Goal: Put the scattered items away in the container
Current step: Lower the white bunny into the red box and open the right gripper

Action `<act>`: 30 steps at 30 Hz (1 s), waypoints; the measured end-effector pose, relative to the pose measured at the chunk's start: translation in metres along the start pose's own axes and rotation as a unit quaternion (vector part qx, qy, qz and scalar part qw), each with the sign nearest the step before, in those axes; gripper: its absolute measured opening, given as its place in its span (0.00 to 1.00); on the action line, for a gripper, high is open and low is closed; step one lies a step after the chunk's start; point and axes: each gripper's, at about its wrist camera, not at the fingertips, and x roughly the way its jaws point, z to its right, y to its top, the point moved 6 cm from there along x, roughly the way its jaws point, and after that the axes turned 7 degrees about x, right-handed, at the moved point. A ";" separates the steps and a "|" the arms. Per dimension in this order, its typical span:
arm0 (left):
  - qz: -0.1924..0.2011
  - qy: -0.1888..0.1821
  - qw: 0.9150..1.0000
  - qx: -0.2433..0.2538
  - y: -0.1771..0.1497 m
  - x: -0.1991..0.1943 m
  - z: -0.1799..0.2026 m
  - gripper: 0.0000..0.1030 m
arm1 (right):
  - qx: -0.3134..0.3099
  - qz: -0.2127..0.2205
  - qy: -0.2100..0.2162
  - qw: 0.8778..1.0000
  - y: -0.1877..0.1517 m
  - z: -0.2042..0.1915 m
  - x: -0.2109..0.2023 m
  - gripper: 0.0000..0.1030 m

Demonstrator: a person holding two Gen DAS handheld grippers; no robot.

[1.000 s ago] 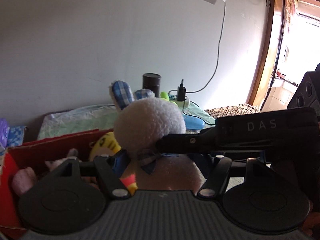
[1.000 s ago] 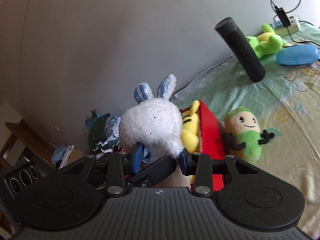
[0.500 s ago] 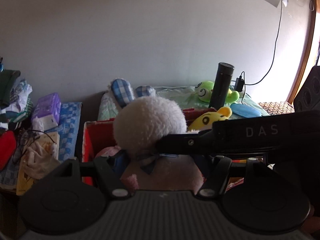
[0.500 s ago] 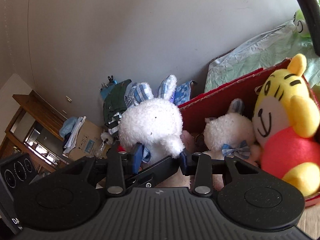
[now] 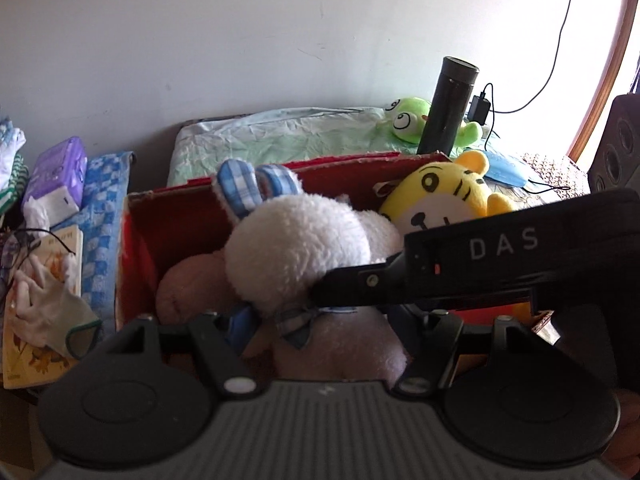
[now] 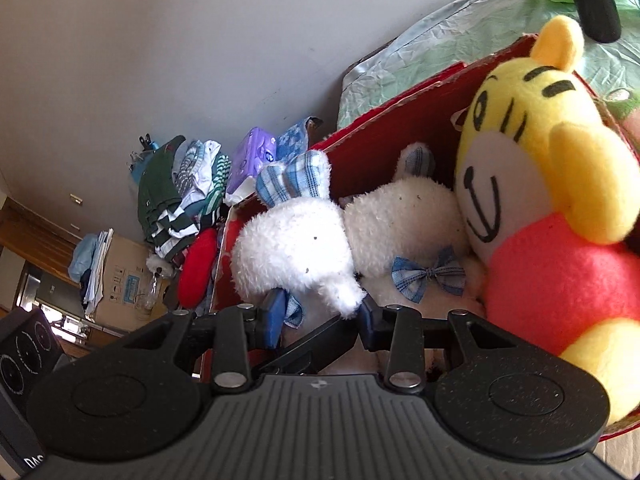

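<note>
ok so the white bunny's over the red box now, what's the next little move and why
Probably ease it a little lower, then open both tongs. The white bunny is pinched by the right tongs and the left tongs, already inside the red box beside the second white bunny and the yellow tiger, so letting go should leave it in the box.

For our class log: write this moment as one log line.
stage: lowering | held: rabbit toy, both tongs | over: red box | inside: tiger toy
</note>
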 end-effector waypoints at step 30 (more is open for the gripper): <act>-0.059 0.010 0.998 -0.031 -0.012 0.015 -0.012 0.80 | -0.061 -0.003 -0.043 0.997 -0.005 -0.009 0.020 0.45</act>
